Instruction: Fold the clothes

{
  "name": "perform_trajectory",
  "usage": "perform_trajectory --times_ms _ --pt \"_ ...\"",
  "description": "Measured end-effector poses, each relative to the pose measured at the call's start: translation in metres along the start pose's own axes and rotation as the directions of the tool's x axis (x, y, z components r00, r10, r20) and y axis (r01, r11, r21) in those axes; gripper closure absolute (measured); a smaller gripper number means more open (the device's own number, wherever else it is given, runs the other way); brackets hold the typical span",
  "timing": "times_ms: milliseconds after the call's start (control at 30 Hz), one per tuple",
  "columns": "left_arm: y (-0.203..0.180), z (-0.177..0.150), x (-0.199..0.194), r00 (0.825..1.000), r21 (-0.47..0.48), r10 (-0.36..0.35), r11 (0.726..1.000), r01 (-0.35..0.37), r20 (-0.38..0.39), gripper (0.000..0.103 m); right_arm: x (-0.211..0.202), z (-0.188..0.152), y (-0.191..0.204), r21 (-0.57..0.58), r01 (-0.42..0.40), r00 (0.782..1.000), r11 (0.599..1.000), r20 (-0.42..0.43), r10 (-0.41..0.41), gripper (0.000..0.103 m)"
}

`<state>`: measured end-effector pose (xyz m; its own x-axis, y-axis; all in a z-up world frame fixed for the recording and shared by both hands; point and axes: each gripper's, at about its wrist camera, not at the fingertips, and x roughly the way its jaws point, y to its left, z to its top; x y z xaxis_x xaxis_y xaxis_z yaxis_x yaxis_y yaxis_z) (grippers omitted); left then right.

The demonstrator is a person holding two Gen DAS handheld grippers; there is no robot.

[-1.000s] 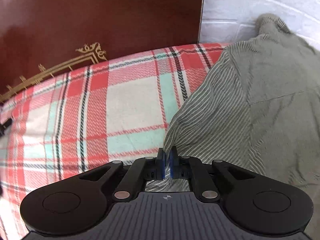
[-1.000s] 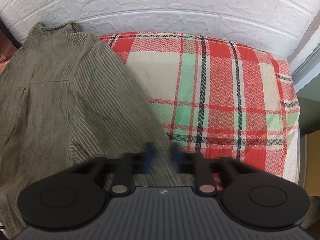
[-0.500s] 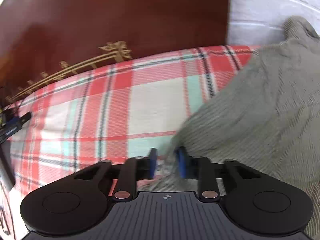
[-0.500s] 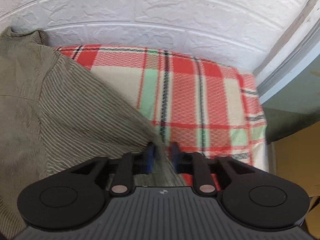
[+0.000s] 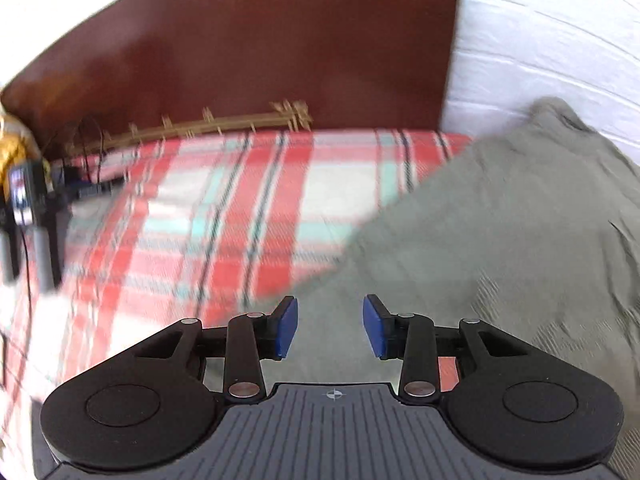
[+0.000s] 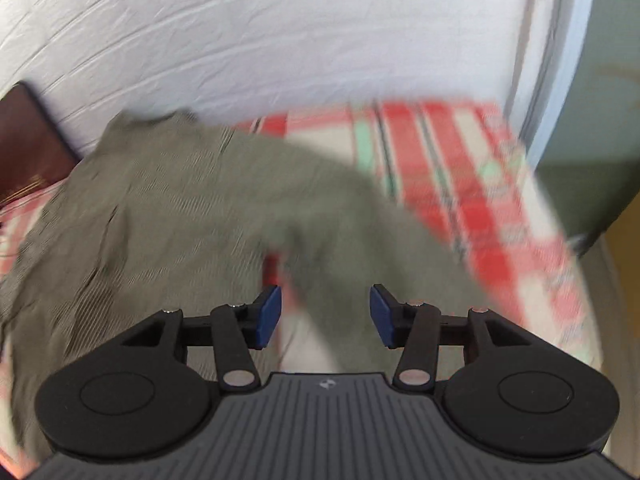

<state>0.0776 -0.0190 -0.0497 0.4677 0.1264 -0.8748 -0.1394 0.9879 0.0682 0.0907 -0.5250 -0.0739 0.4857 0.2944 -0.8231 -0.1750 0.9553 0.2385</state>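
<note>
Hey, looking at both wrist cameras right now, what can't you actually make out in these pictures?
- Left wrist view: the dark gadget at the bed's left edge is smeared by motion blur; unidentifiable.
- Right wrist view: the olive green garment is blurred and its near part hidden behind the right gripper, so its fold state is unclear.
- Left wrist view: the garment's right side is cut off by the frame edge; the left gripper hides its near hem.

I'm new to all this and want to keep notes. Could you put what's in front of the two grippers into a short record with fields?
surface: red, white and mint plaid bedspread
garment: olive-green striped garment, spread on the bedspread
behind: dark wooden headboard, white brick-pattern wall
left gripper: jaws opening, pads clear of the cloth
right gripper: jaws opening, nothing pinched
sharpness: both views motion-blurred
</note>
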Motion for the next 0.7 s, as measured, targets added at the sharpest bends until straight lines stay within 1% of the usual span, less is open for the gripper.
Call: perform_trajectory --times_ms 100,200,333,367,433,467,500,567,700 --pt "-0.012 -0.030 -0.012 0.998 -0.024 -0.053 0.998 0.053 -0.033 0.050 -0.004 -0.033 -0.010 0.042 -0.058 0.997 0.997 -0.040 0.059 0.049" --pt "-0.024 -0.059 -0.020 0.993 -0.037 -0.097 0.995 0.095 -0.071 0.050 -0.005 -0.059 -0.019 0.077 -0.103 0.992 0.992 -0.063 0.108 0.049" --pt "-0.035 -0.090 -0.022 0.980 -0.083 -0.161 0.985 0.153 -0.114 0.049 0.004 -0.078 -0.018 0.086 -0.165 0.979 0.983 -0.105 0.174 0.049" --pt "-0.037 -0.095 -0.022 0.977 -0.093 -0.176 0.982 0.166 -0.121 0.049 0.008 -0.081 -0.017 0.082 -0.170 0.977 0.982 -0.115 0.179 0.049" --pt "-0.044 -0.103 -0.019 0.971 -0.102 -0.201 0.977 0.189 -0.129 0.043 0.015 -0.084 -0.016 0.093 -0.176 0.975 0.980 -0.120 0.186 0.049" --pt "-0.047 -0.107 -0.018 0.968 -0.107 -0.214 0.974 0.201 -0.134 0.033 0.018 -0.085 -0.017 0.113 -0.180 0.974 0.977 -0.118 0.193 0.049" --pt "-0.050 -0.110 -0.016 0.964 -0.110 -0.227 0.971 0.213 -0.137 0.030 0.021 -0.085 -0.016 0.126 -0.185 0.973 0.975 -0.115 0.199 0.048" --pt "-0.057 -0.112 -0.012 0.958 -0.112 -0.249 0.966 0.234 -0.141 0.030 0.025 -0.085 -0.015 0.147 -0.194 0.971 0.970 -0.109 0.211 0.045" --pt "-0.065 -0.111 0.000 0.959 -0.113 -0.244 0.967 0.229 -0.144 0.030 0.032 -0.084 -0.008 0.141 -0.198 0.970 0.970 -0.113 0.215 0.043"
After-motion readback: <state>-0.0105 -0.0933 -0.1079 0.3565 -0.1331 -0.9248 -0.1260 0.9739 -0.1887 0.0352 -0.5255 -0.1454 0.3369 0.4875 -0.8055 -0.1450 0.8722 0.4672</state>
